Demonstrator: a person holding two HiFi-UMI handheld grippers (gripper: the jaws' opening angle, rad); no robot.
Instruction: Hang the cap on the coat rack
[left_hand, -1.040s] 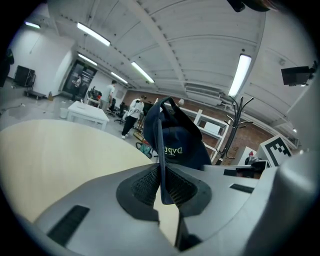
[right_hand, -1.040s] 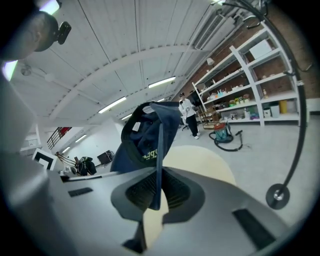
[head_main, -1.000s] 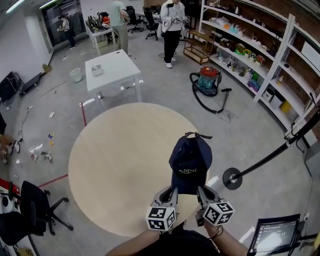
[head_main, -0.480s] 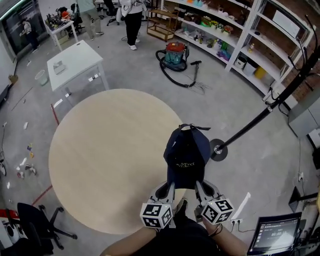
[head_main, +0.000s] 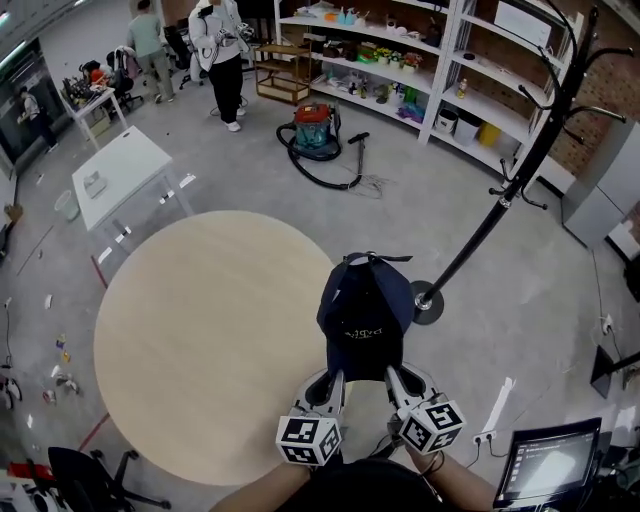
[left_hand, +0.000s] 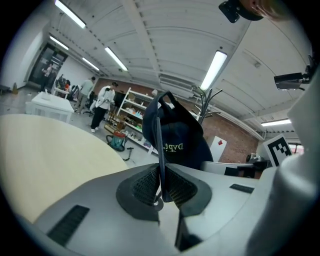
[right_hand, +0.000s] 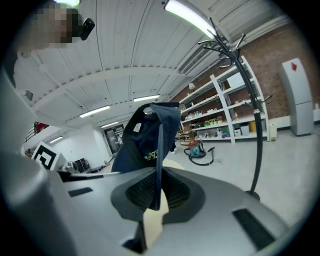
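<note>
A dark navy cap (head_main: 363, 312) with small pale lettering hangs in the air over the right edge of the round table (head_main: 200, 340). Both grippers hold it by its brim. My left gripper (head_main: 333, 381) is shut on the brim's left side, and my right gripper (head_main: 391, 377) is shut on its right side. In the left gripper view the cap (left_hand: 170, 137) rises from the closed pads. The right gripper view shows the cap (right_hand: 147, 137) pinched the same way. The black coat rack (head_main: 520, 165) stands just right of the cap, its round base (head_main: 427, 301) on the floor; its hooks (right_hand: 225, 45) are bare.
A white table (head_main: 118, 175) stands beyond the round one. A red vacuum cleaner (head_main: 312, 135) with a hose lies near the shelving (head_main: 440, 70) at the back. Two people (head_main: 220, 50) stand far off. A screen (head_main: 545, 465) sits at the lower right.
The view has swung to the right, bringing the coat rack's pole and hooks into sight. Both grippers still carry the cap, which now hangs closer to the rack's base.
</note>
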